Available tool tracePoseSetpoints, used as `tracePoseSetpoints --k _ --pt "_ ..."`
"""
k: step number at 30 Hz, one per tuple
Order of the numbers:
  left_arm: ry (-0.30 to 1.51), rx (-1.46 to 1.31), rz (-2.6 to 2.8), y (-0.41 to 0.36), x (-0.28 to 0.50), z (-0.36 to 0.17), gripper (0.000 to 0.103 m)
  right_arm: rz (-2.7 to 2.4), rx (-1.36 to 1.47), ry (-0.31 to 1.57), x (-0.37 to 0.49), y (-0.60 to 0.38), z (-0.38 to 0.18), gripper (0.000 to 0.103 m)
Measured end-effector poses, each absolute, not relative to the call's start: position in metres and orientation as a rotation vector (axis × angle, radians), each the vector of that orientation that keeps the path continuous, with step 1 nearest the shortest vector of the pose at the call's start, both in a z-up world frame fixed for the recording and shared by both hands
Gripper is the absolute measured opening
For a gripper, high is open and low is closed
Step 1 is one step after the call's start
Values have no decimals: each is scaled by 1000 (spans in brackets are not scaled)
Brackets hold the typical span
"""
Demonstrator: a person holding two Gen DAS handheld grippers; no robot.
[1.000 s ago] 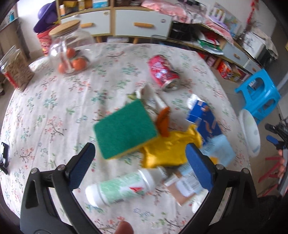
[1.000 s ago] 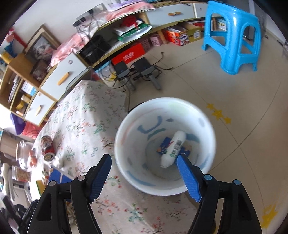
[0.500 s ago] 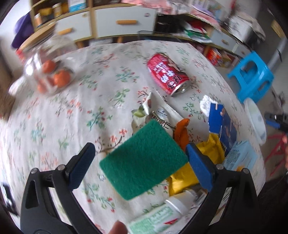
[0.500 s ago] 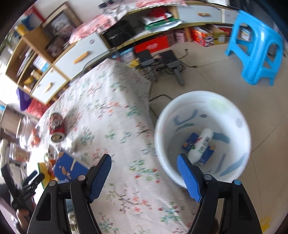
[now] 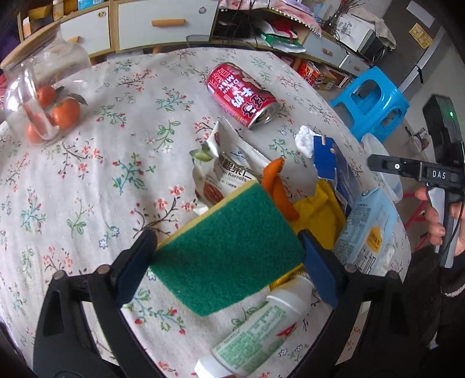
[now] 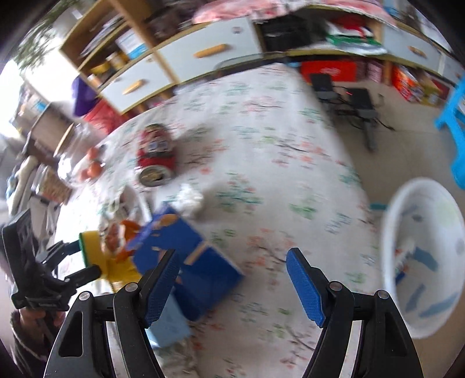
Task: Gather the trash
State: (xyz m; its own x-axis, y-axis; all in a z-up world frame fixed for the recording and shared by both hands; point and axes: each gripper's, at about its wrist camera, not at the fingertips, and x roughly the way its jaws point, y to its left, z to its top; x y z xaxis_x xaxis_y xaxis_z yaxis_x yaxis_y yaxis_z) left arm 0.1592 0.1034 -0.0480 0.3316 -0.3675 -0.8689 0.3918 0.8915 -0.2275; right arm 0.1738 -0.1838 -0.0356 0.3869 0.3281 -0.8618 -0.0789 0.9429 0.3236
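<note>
My left gripper (image 5: 226,263) is shut on a green and yellow sponge (image 5: 229,250), held above the floral tablecloth (image 5: 87,174); it also shows in the right wrist view (image 6: 91,251). Trash lies on the table: a red can (image 5: 242,94), a snack wrapper (image 5: 229,171), orange peel (image 5: 279,189), a blue box (image 5: 331,162), a yellow wrapper (image 5: 319,218), a pale blue carton (image 5: 369,229) and a white tube (image 5: 261,331). My right gripper (image 6: 232,286) is open and empty over the table's edge by the blue box (image 6: 186,256). The white bin (image 6: 424,256) stands on the floor at right.
A glass jar of tangerines (image 5: 43,96) stands at the table's far left. A blue stool (image 5: 372,101) stands on the floor beyond the table. Cabinets with drawers (image 5: 162,23) line the back wall. A white tissue (image 6: 190,199) lies near the can (image 6: 155,154).
My left gripper moved onto the sponge and shut on it. My right gripper swung left from over the bin to over the table's edge.
</note>
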Motion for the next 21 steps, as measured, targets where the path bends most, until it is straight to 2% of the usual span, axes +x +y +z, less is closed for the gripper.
tracePoseSetpoints --k 6,13,21 --pt "1093 -4 -439 110 150 -39 88 393 165 1125 178 -142 -35 77" --pt "1079 -177 -310 135 149 -29 87 417 45 1126 177 -109 -43 80" --pt "1064 -237 -307 135 142 -24 87 337 -45 1119 183 -103 -51 82"
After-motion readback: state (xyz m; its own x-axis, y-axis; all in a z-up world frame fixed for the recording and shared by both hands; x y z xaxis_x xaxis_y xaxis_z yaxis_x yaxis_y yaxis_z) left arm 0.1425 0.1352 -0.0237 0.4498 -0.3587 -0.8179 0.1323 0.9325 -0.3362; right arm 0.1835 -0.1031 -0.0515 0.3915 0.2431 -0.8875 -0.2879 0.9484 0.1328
